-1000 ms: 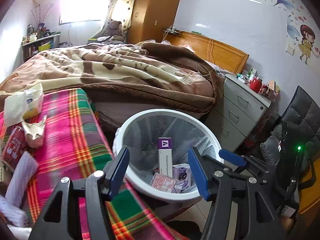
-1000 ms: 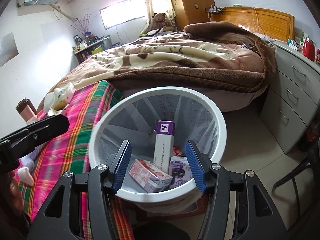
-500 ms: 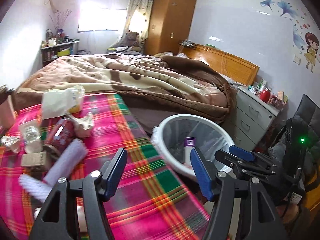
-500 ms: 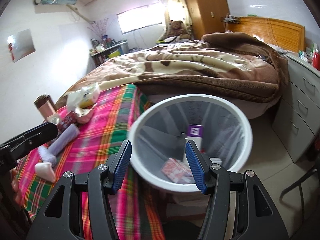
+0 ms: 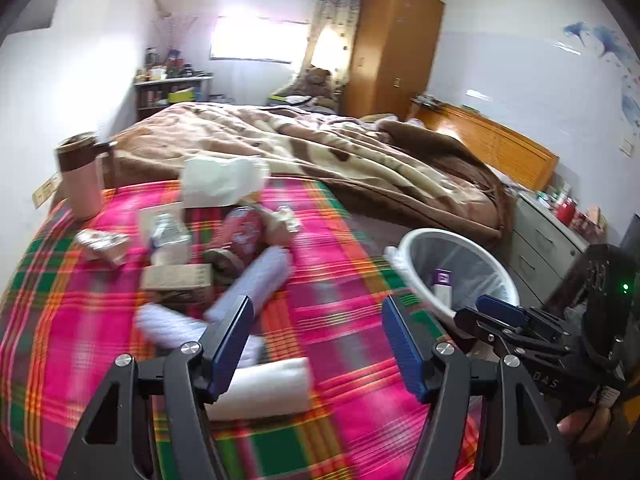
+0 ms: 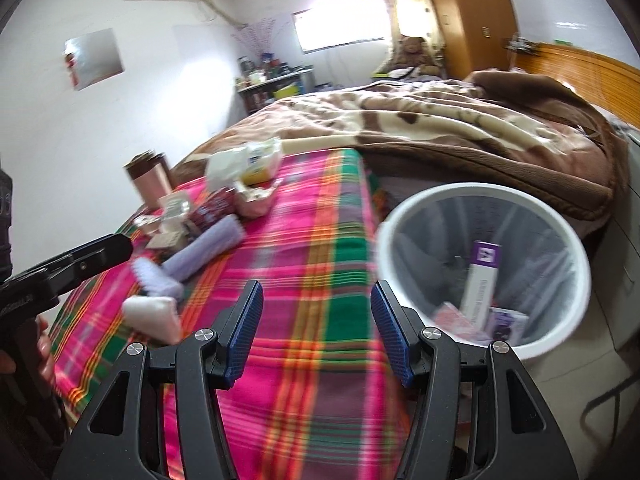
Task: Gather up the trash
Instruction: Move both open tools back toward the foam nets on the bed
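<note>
A white trash bin (image 5: 452,264) (image 6: 484,268) stands at the right edge of the plaid-covered table (image 5: 340,312) (image 6: 316,264); it holds a purple-and-white box (image 6: 482,280) and small packets. Trash lies in a pile on the table: a lilac roll (image 5: 256,280) (image 6: 204,252), a white foam piece (image 5: 260,388) (image 6: 154,316), a red packet (image 5: 242,232), a crushed plastic bottle (image 5: 168,236), a cardboard box (image 5: 178,278), a white bag (image 5: 220,182) (image 6: 244,164). My left gripper (image 5: 316,344) is open and empty above the table near the foam piece. My right gripper (image 6: 316,328) is open and empty between the pile and the bin.
A brown-and-pink tumbler (image 5: 80,174) (image 6: 148,182) stands at the table's far left. A bed with a brown blanket (image 5: 320,148) lies behind the table. A grey drawer unit (image 5: 548,236) stands right of the bin.
Both grippers have swung left from over the bin toward the table, so the trash pile has come into view. Both stay open and empty.
</note>
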